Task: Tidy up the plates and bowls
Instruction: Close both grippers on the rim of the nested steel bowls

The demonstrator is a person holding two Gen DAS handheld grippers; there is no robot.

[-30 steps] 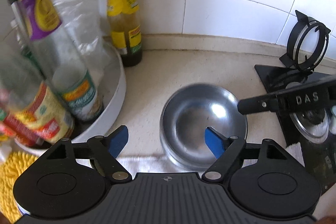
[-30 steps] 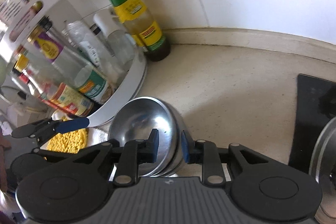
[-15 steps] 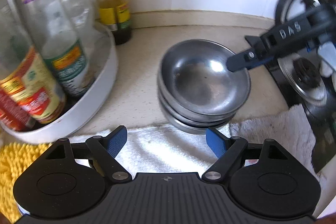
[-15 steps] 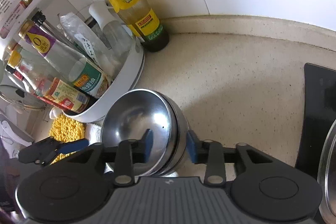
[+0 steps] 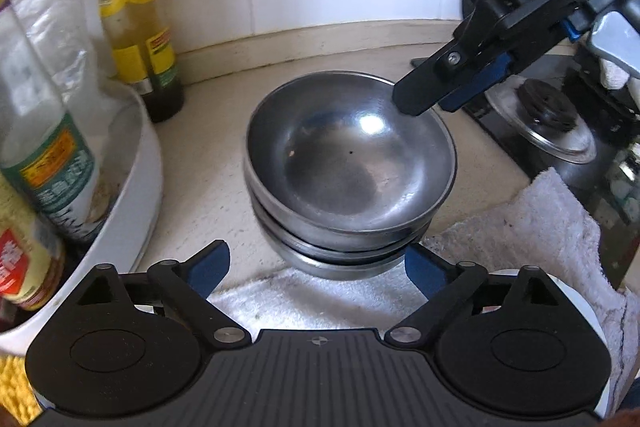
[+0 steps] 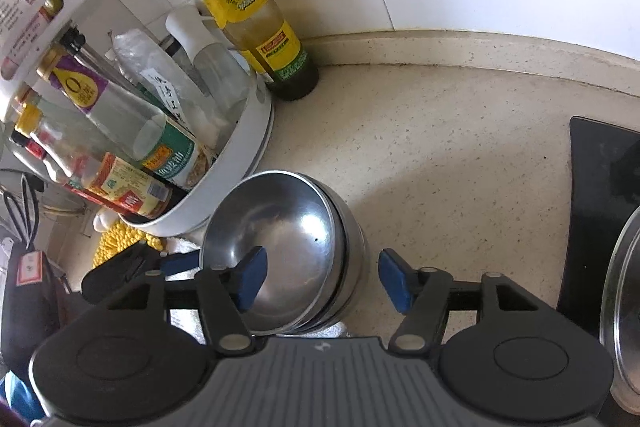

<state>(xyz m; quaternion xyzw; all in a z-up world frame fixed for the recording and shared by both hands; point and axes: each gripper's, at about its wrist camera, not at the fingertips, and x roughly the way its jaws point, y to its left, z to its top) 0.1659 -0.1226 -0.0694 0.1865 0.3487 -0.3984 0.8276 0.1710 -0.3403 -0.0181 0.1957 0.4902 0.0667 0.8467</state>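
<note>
Several round stainless-steel bowls (image 5: 348, 167) sit nested in one stack on the speckled beige counter (image 6: 440, 163), straight ahead of my left fingers and partly between my right ones. My right gripper (image 6: 324, 277) is opening: one blue pad hangs inside the top bowl, the other outside the stack's wall, and neither presses on the metal, so the rim stands free between them. My left gripper (image 5: 316, 269) is opening too, its blue pads spread wide just short of the stack's near side, with nothing between them but the white terry towel (image 5: 532, 227) under the stack's front edge.

I judge these bowls light, stiff and slippery. The polished walls curve away and offer little purchase, and nested steel tends to slide or cling bowl to bowl. The rim looks the best hold, one pad inside and one outside, as my right fingers stand now. To shift the whole stack I would sooner bracket the lowest bowl from both sides, since a pinch higher up would probably lift only the top one.

Both my hands tilt steeply downward at the stack. The right comes over its far rim as seen from my left wrist; the left sits low at the near side. A white round condiment rack (image 5: 136, 187) stands close beside my left fingers, and a tall green-and-yellow sauce bottle (image 6: 256, 23) stands beyond.
</note>
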